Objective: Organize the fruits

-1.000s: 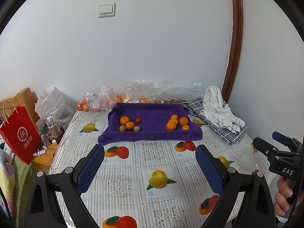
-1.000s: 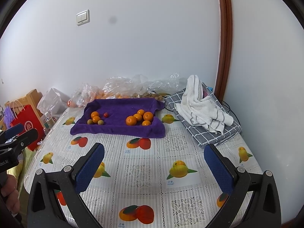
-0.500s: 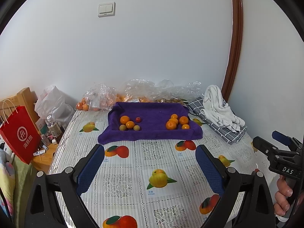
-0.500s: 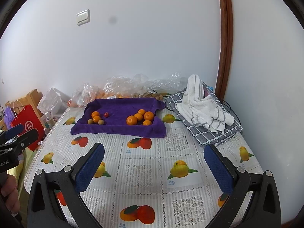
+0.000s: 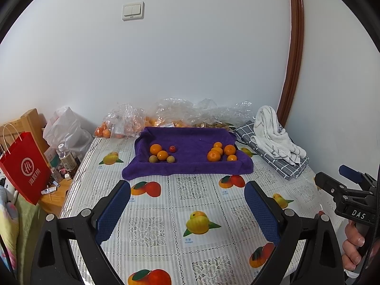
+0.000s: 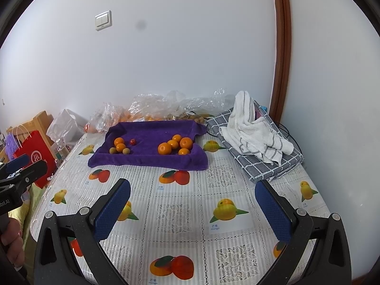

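A purple towel [image 5: 190,163] [image 6: 147,159] lies at the far middle of the table. On its left sit two oranges [image 5: 156,149], two small tan fruits [image 5: 153,159] and a small red fruit [image 5: 172,149] [image 6: 133,142]. On its right sits a cluster of several oranges [image 5: 213,155] [image 6: 164,148]. My left gripper [image 5: 187,204] is open and empty, well short of the towel. My right gripper [image 6: 192,204] is open and empty too; it also shows at the right edge of the left wrist view [image 5: 342,187].
Clear plastic bags of fruit [image 5: 133,121] line the wall behind the towel. A white towel [image 6: 254,128] lies on a grey checked cloth [image 6: 280,163] at the right. A red paper bag [image 5: 23,166] and a bottle [image 5: 66,158] stand left of the fruit-print tablecloth [image 5: 180,197].
Both views have drifted slightly; the towel and fruit sit a touch higher in frame. Both grippers stay open and nothing on the table has moved.
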The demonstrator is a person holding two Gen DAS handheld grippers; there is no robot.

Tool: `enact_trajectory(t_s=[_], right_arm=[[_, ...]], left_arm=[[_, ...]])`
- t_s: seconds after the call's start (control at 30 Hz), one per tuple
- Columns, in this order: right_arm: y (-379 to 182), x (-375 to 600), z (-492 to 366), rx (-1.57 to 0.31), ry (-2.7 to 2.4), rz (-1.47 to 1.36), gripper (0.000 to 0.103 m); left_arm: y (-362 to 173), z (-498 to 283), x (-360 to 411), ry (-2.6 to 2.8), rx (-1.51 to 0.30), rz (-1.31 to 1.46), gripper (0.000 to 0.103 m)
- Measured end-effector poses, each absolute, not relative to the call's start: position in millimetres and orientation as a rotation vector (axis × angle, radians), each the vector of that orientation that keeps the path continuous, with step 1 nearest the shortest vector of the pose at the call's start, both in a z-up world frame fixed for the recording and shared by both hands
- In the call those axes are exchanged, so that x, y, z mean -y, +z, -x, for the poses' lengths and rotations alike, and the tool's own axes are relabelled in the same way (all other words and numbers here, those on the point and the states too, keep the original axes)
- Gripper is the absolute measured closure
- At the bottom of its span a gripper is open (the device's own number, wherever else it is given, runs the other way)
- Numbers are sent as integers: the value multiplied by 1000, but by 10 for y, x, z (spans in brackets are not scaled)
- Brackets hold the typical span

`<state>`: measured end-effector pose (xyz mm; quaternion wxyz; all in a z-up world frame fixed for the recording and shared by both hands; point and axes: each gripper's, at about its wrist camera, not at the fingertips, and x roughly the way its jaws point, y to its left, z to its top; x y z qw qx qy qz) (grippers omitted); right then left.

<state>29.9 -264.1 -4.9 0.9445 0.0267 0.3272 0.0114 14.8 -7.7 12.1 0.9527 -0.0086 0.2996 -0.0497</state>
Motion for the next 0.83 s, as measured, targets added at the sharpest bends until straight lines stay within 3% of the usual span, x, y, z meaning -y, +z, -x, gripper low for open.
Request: enact_trajectory(t_s=[0.83], right_arm=[[-39, 2627, -319, -667, 28, -51, 0]], left_arm=[[83, -177, 87, -87, -614, 12, 6]])
